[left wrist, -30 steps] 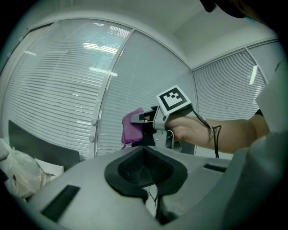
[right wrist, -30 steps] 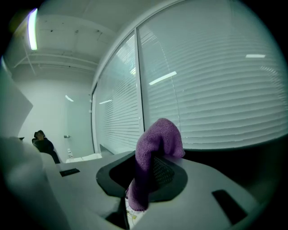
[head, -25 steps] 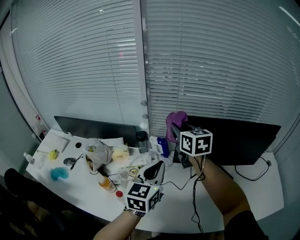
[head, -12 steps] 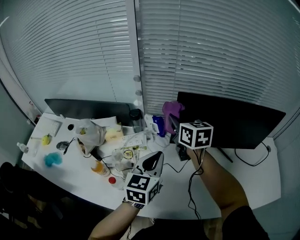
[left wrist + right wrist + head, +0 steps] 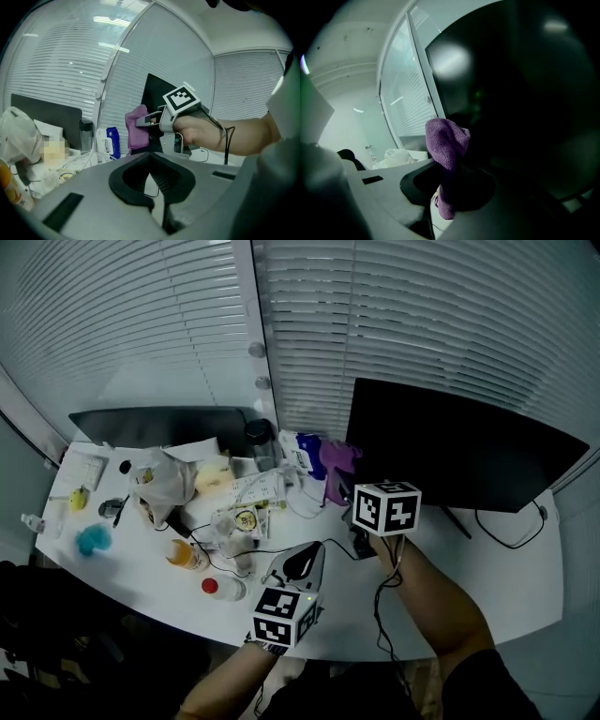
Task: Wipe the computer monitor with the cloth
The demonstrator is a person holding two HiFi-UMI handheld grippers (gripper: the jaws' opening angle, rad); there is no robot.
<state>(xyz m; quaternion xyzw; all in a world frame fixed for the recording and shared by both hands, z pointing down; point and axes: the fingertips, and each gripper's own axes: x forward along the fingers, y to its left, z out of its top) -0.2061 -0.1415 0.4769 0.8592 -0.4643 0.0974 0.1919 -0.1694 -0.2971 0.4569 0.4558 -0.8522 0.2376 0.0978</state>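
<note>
The black computer monitor (image 5: pixel 464 448) stands at the right of the white desk (image 5: pixel 487 587). My right gripper (image 5: pixel 340 480) is shut on a purple cloth (image 5: pixel 336 462), which sits at the monitor's lower left edge. In the right gripper view the cloth (image 5: pixel 445 139) bunches up out of the jaws against the dark screen (image 5: pixel 525 93). My left gripper (image 5: pixel 309 561) hovers over the desk's front, below the right one, shut with nothing in it. The left gripper view shows its jaws (image 5: pixel 157 185) together and, beyond them, the cloth (image 5: pixel 136 127) in the right gripper.
A second dark monitor (image 5: pixel 159 426) stands at the back left. Clutter fills the desk's left half: a white plastic bag (image 5: pixel 155 482), an orange bottle (image 5: pixel 181 554), a blue wipes pack (image 5: pixel 305 454), a dark jar (image 5: pixel 257 439). Cables (image 5: pixel 386 610) trail under my right arm. Blinds (image 5: pixel 422 315) cover the window behind.
The head view has shifted, so the monitor now stands taller in frame. Against the monitor, the right gripper and cloth have come down from the upper left corner to the lower left edge.
</note>
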